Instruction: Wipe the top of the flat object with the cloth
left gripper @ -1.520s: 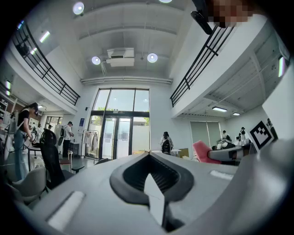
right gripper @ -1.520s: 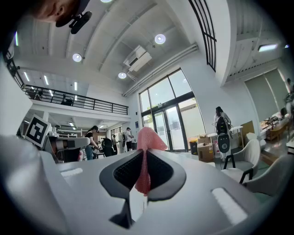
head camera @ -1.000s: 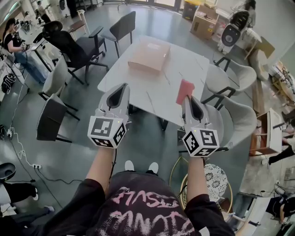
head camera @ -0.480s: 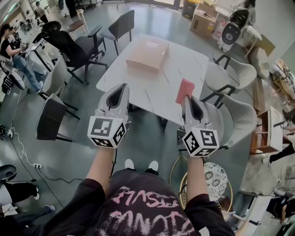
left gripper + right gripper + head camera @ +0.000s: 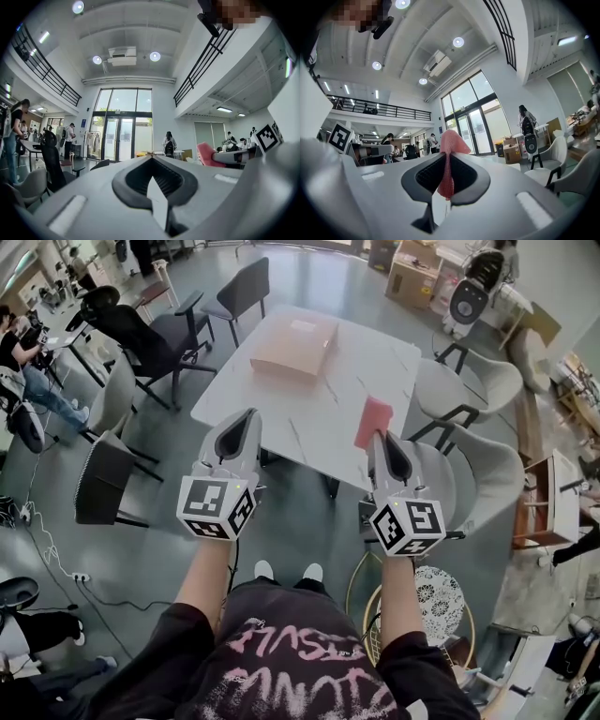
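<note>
A flat brown cardboard box (image 5: 294,346) lies at the far end of a white table (image 5: 319,418). My right gripper (image 5: 379,439) is shut on a pink cloth (image 5: 374,422), which sticks up from its jaws over the table's near right edge. In the right gripper view the pink cloth (image 5: 449,159) is pinched between the closed jaws. My left gripper (image 5: 248,417) is held level beside it, near the table's near left edge; its jaws are closed with nothing in them (image 5: 157,206). Both grippers are well short of the box.
Dark chairs (image 5: 155,338) stand to the table's left and pale chairs (image 5: 469,390) to its right. A round stool (image 5: 439,606) is by my right leg. People sit at desks far left (image 5: 28,352). Boxes and a fan (image 5: 467,306) stand at the back.
The view has shifted slightly; table and box sit a little nearer the grippers. Both grippers keep the same pose, the cloth still held in the right one.
</note>
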{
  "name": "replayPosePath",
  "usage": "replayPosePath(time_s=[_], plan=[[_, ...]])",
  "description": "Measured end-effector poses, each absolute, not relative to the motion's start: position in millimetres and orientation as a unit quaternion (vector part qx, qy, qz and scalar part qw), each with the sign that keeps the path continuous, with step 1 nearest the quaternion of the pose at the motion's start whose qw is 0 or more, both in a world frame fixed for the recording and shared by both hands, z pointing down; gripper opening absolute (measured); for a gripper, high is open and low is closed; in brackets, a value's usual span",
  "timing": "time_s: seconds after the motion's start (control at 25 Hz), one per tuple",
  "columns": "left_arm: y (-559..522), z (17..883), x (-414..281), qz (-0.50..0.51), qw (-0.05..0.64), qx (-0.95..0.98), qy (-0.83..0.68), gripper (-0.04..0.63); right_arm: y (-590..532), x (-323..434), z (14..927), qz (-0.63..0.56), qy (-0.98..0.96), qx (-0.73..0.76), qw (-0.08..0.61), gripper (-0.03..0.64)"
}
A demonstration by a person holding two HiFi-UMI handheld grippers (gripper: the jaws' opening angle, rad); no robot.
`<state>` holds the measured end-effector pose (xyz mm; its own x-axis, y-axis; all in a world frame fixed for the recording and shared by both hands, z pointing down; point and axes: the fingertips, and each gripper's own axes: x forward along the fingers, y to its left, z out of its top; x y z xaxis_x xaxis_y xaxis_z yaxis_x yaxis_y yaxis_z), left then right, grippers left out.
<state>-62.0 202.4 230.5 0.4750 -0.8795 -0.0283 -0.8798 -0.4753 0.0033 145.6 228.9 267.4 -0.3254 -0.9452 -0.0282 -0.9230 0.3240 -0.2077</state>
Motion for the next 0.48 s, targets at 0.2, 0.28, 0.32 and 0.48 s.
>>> replayPosePath(time_s=[0.2, 0.28, 0.32, 0.48], plan=[[201, 232, -50, 0.012, 0.009, -0.858, 0.513, 0.000, 228, 154, 268, -0.076, 0.812, -0.574, 0.074, 0.044], [202, 232, -45, 0.012, 0.010, -0.859, 0.512, 0.000, 228, 157, 269, -0.077, 0.812, -0.574, 0.074, 0.044], [202, 232, -43, 0.012, 0.011, -0.859, 0.512, 0.000, 228, 159, 270, -0.077, 0.812, -0.573, 0.074, 0.044], [201, 228, -40, 0.012, 0.014, -0.857, 0.515, 0.000, 226, 162, 270, -0.078, 0.815, -0.569, 0.075, 0.044]])
